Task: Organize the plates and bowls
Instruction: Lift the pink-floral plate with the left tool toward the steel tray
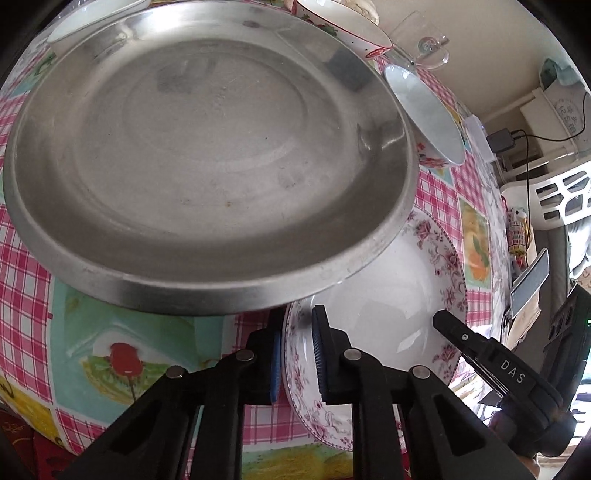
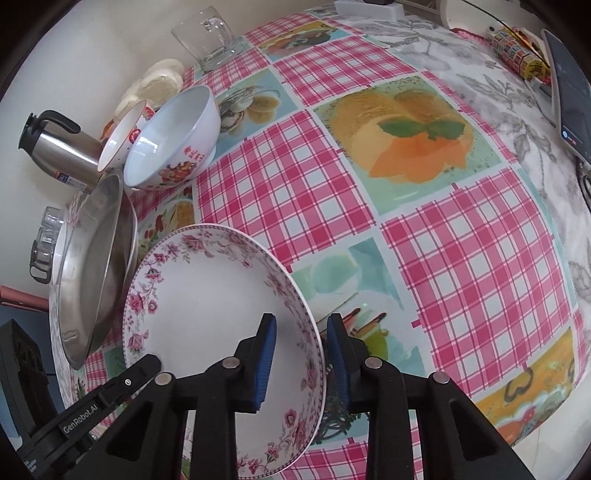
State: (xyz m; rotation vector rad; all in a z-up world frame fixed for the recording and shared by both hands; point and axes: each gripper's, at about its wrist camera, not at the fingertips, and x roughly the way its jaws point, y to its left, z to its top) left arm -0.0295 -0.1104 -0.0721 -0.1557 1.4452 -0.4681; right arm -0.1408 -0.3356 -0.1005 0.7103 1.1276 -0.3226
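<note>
A white plate with a pink floral rim (image 1: 391, 314) (image 2: 207, 295) lies on the checked tablecloth. My left gripper (image 1: 297, 358) straddles its left rim, fingers close around it. My right gripper (image 2: 301, 362) straddles its right rim, with a gap between the pads and the rim. A large steel plate (image 1: 207, 158) (image 2: 92, 266) sits beyond, its edge overlapping the floral plate in the left wrist view. A white bowl with red flowers (image 2: 173, 140) (image 1: 424, 110) and a smaller red-rimmed bowl (image 2: 122, 136) (image 1: 343, 22) stand behind it.
A glass mug (image 2: 207, 37) (image 1: 424, 40) stands at the table's far edge by the wall. A steel thermos jug (image 2: 59, 147) and a glass (image 2: 46, 240) are beside the steel plate. A phone (image 2: 569, 88) lies at the table's right side.
</note>
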